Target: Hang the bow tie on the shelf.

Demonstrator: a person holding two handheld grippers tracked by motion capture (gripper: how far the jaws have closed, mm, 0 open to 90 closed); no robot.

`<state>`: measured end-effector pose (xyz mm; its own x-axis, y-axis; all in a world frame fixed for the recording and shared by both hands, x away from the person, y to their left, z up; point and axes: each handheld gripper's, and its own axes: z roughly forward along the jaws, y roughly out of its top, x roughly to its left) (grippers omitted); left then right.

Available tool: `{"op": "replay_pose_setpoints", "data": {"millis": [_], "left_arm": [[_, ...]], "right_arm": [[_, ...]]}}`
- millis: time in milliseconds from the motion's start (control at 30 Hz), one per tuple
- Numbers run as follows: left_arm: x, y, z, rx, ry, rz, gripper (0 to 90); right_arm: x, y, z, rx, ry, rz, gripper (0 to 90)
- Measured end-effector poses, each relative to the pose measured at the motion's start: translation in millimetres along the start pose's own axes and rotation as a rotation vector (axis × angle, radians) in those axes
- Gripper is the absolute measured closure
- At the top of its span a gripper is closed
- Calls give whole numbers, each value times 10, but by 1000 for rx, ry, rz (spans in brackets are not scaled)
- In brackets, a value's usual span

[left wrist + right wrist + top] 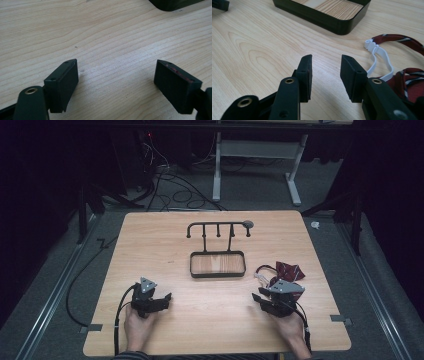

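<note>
L gripper [161, 298] rests near-left on the light wooden table [165, 240], fingers [62, 82] spread wide, nothing btwn. Centre: black metal tray w/ hook rack [218, 264]. R gripper [259, 298] near-right, fingers [305, 75] part-spread, nothing btwn. Dark red striped fabric tie w/ white elastic strap [409, 82] lies just right of it, not touched. Prob light, soft, floppy; strap stretchy. Best pinch at the strap/clip or a bunched fold.
</note>
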<state>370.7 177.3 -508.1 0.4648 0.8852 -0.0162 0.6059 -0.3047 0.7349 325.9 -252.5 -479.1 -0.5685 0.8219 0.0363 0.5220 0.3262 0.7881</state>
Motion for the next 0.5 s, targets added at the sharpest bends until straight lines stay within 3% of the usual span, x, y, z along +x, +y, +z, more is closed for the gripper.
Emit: {"op": "replay_pose_setpoints", "data": {"millis": [500], "left_arm": [[-1,0,1,-1,0,-2,202]], "right_arm": [[-222,107,-148,-53,-47,40,658]]}}
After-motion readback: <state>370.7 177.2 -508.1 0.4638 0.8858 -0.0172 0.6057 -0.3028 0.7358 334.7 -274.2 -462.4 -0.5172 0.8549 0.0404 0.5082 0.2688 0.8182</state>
